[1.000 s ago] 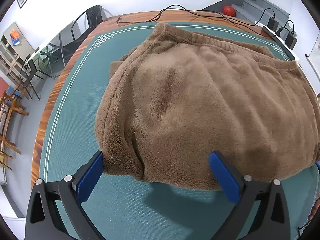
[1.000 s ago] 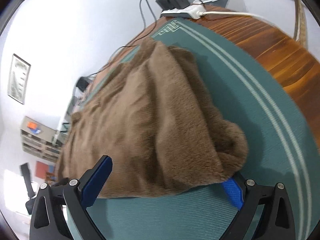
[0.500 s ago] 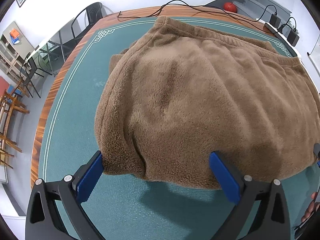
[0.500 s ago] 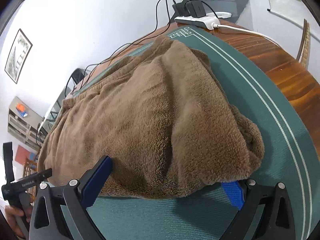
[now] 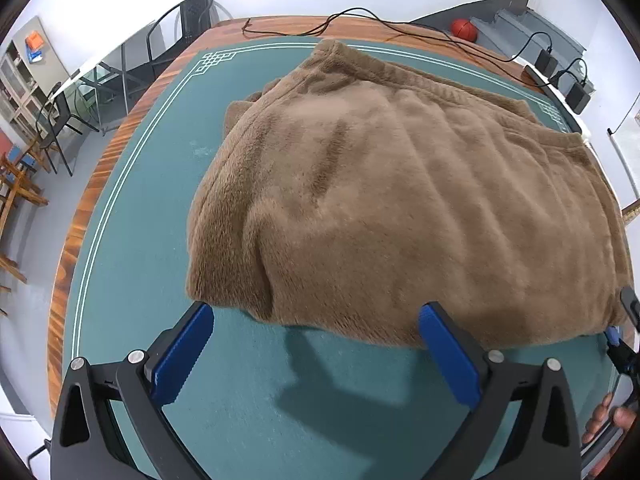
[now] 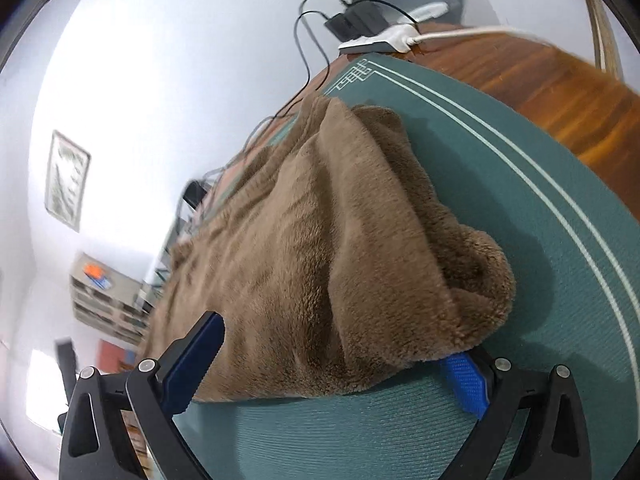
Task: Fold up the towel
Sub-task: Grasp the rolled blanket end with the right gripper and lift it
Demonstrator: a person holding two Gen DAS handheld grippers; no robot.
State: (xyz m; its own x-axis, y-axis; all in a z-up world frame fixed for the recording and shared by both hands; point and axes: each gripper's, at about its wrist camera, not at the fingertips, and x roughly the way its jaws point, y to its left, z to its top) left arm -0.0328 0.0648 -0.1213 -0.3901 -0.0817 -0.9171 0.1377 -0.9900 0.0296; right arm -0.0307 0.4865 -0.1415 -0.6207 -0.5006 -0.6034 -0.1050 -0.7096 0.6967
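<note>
Towel [image 5: 400, 208]: one, brown and fluffy, folded over in layers, spread across one green mat [image 5: 132, 216] on one wooden table [image 5: 80, 216]. Two grippers: left gripper [image 5: 316, 344] spread wide, its two blue fingers [image 5: 182, 354] just short of the towel's near edge, apart from it over bare mat, nothing between them. Right gripper [image 6: 332, 364] also spread wide at the towel's right near corner; left finger [image 6: 196, 360] beside the near hem, right finger [image 6: 466, 382] partly tucked under the rolled corner, fabric draped over its tip. Whether that finger actually touches the cloth: cannot tell. Seen again in the left wrist view, the right gripper's tip at the far right edge, with part of one hand [image 5: 608, 420] below it. Behind the towel, one white power strip [image 6: 384, 38] with black adapters and cords on the table's far edge. On the floor, one orange ball [image 5: 464, 29] and one black chair [image 5: 188, 16] by the wall.
</note>
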